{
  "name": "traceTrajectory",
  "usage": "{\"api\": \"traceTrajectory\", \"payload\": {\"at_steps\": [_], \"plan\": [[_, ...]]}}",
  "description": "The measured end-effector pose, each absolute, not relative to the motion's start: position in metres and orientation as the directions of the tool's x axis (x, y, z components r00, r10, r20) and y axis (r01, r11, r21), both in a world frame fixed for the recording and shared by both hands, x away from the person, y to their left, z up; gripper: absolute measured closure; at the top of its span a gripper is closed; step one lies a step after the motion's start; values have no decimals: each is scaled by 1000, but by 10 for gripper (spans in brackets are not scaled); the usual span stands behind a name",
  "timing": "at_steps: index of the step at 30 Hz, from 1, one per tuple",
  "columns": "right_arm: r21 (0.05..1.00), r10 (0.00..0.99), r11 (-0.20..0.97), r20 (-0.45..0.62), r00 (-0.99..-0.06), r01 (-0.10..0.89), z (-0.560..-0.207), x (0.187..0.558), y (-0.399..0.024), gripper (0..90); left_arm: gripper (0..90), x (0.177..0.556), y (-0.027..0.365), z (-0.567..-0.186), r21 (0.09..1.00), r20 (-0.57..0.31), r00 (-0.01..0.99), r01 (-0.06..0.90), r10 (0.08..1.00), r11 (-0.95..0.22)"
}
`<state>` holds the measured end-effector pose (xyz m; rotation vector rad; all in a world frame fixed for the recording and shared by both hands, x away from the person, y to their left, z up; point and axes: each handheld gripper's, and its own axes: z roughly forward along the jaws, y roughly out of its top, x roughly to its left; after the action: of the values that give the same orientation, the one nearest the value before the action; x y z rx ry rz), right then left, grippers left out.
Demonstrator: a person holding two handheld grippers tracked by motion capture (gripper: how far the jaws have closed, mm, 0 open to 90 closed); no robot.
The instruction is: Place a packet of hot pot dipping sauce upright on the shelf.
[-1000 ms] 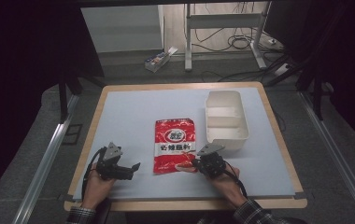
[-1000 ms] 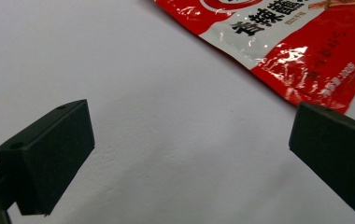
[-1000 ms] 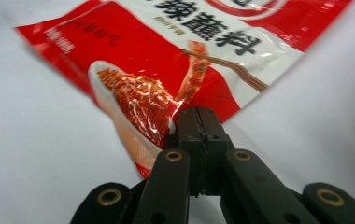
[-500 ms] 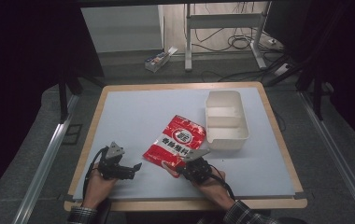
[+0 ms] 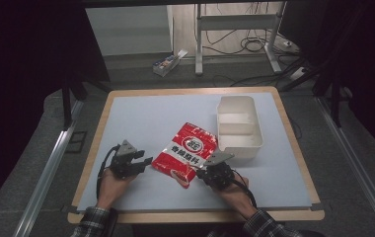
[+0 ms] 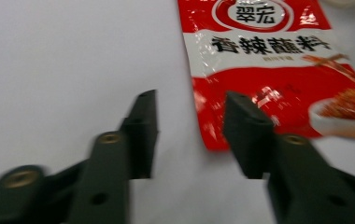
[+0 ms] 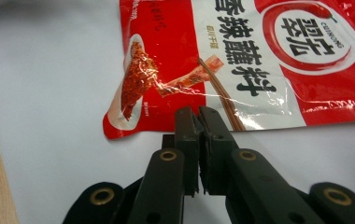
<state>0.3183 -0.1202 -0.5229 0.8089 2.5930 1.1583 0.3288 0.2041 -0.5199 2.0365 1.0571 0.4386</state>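
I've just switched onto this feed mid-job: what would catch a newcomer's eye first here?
The red seasoning packet stands out first, lying skewed at the middle of the pale blue table. The right claw is shut on its near edge, while the left claw, whose jaws have just been closing, sits beside the packet's left corner with a gap showing between its jaws. A white two-compartment box sits just behind the packet to the right.

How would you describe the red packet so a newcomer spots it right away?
Start at the blue-grey table and find the white box at its right. The red packet lies tilted just left of that box. It is the one flat, glossy thing there, red with a white band of dark lettering.
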Motion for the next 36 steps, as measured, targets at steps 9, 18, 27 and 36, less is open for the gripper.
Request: {"api": "traceTrajectory", "payload": {"at_steps": [9, 18, 27, 36], "plan": [[723, 536, 563, 49, -843, 400, -535, 317, -104, 894, 867, 379, 174, -538, 686, -91, 644, 593, 759, -422], [723, 502, 575, 58, -863, 383, -537, 306, -91, 898, 900, 363, 177, -537, 662, -97, 660, 602, 745, -446], [724, 508, 561, 81, -858, 401, -538, 304, -88, 899, 900, 355, 179, -536, 661, -109, 667, 602, 737, -447], [733, 491, 553, 98, -866, 396, -538, 302, -73, 899, 829, 353, 194, -533, 676, -93, 653, 595, 752, -434]]}}
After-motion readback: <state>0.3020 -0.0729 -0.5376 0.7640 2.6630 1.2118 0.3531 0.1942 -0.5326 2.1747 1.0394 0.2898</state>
